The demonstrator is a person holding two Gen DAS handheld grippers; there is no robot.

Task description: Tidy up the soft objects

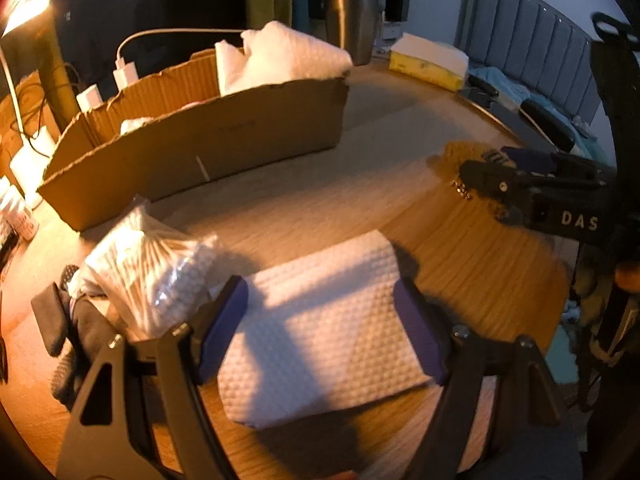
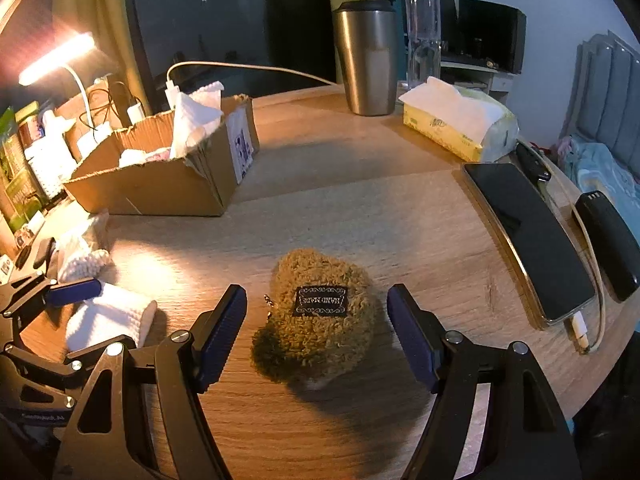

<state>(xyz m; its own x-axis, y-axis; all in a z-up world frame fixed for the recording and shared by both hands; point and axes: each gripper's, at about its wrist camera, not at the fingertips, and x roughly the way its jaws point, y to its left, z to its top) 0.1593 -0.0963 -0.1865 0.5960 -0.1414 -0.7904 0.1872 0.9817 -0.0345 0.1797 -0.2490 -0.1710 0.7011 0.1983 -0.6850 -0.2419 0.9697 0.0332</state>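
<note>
My left gripper (image 1: 320,312) is open, its fingers on either side of a folded white towel (image 1: 320,332) lying on the wooden table. A bag of cotton swabs (image 1: 148,268) lies just left of it. My right gripper (image 2: 316,328) is open around a fuzzy olive-brown pouch (image 2: 316,316) with a black label, not touching it. The pouch (image 1: 460,156) and the right gripper (image 1: 480,168) also show at the right of the left wrist view. The cardboard box (image 1: 200,148) behind holds white cloths (image 1: 280,56); it also shows in the right wrist view (image 2: 160,184).
A steel tumbler (image 2: 368,60), a clear bottle (image 2: 424,32) and a yellow tissue pack (image 2: 456,124) stand at the back. A phone (image 2: 528,236) on a cable and a black device (image 2: 612,240) lie at the right edge. A lamp (image 2: 56,56) and chargers are at the left.
</note>
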